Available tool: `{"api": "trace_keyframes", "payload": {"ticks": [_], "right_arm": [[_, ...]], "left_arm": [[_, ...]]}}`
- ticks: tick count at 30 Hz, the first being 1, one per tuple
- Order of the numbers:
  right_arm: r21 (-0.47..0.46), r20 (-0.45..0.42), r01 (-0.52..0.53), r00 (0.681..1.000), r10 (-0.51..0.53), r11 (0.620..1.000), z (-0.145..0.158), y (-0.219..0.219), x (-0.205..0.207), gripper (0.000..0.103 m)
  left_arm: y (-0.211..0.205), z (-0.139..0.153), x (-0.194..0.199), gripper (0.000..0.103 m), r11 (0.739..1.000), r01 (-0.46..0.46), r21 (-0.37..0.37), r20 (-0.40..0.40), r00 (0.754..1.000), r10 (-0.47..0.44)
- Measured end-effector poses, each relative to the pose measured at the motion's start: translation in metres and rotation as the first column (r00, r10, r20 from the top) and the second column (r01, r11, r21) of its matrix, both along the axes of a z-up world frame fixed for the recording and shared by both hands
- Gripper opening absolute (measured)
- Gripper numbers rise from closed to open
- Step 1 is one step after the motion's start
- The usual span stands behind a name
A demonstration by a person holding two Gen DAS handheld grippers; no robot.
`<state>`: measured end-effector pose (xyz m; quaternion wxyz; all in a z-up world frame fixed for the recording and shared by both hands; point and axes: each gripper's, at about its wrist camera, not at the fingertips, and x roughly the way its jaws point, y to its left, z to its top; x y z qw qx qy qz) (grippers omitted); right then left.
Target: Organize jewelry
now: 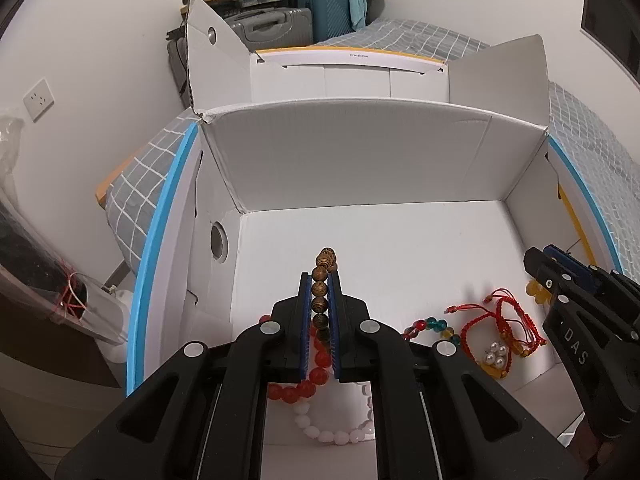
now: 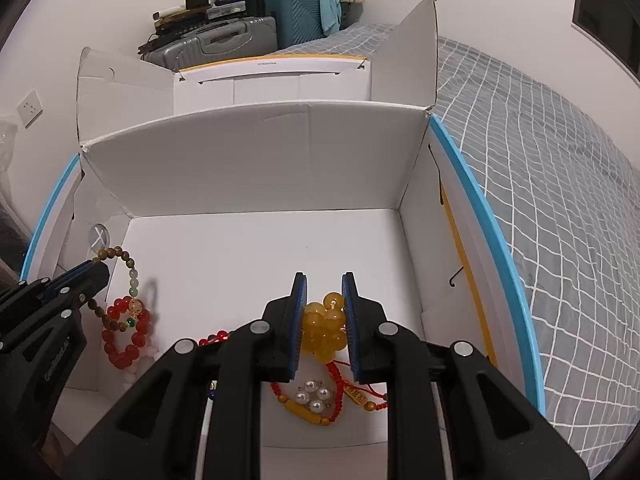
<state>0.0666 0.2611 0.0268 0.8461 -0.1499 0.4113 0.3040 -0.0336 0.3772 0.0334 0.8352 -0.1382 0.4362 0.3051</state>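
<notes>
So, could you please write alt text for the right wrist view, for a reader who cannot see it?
The right gripper is shut on a bunch of yellow beads over an open white cardboard box. Below lie red cord bracelets and a pearl cluster; at left, the left gripper holds a brown bead bracelet.

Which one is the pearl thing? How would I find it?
Look in the big white cardboard box on the bed. Near its front right corner lies a tangle of red cord bracelets. Among them sits the pearl cluster: a few shiny white pearls bunched together, the only small white piece there, just below the right gripper.
</notes>
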Motion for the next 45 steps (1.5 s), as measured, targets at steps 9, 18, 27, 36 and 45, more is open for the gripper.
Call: {"api": "trace_keyframes", "payload": {"ticks": [9, 18, 27, 36, 45], "right_arm": [[-0.003, -0.013, 0.003, 1.000, -0.003, 1.000, 0.002, 0.006, 0.006, 0.028], [0.068, 0.054, 0.004, 0.999, -0.008, 0.998, 0.024, -0.007, -0.004, 0.078], [0.152, 0.118, 0.037, 0.992, -0.055, 0.988, 0.057, -0.047, -0.026, 0.095], [0.171, 0.201, 0.030, 0.977, -0.065, 0.985, 0.069, -0.088, -0.067, 0.095], [0.184, 0.208, 0.037, 0.975, -0.076, 0.982, 0.061, -0.119, -0.103, 0.095]], "left_arm": [[0.000, 0.000, 0.002, 0.011, 1.000, -0.007, 0.001, -0.015, 1.000, 0.007], [-0.008, 0.027, -0.015, 0.072, 0.999, -0.032, 0.035, 0.070, 0.997, 0.030], [-0.032, 0.065, -0.057, 0.097, 0.992, -0.040, 0.117, 0.206, 0.979, 0.015], [-0.060, 0.069, -0.090, 0.097, 0.988, -0.012, 0.152, 0.252, 0.967, -0.027], [-0.092, 0.059, -0.121, 0.097, 0.985, 0.025, 0.173, 0.267, 0.961, -0.071]]}}
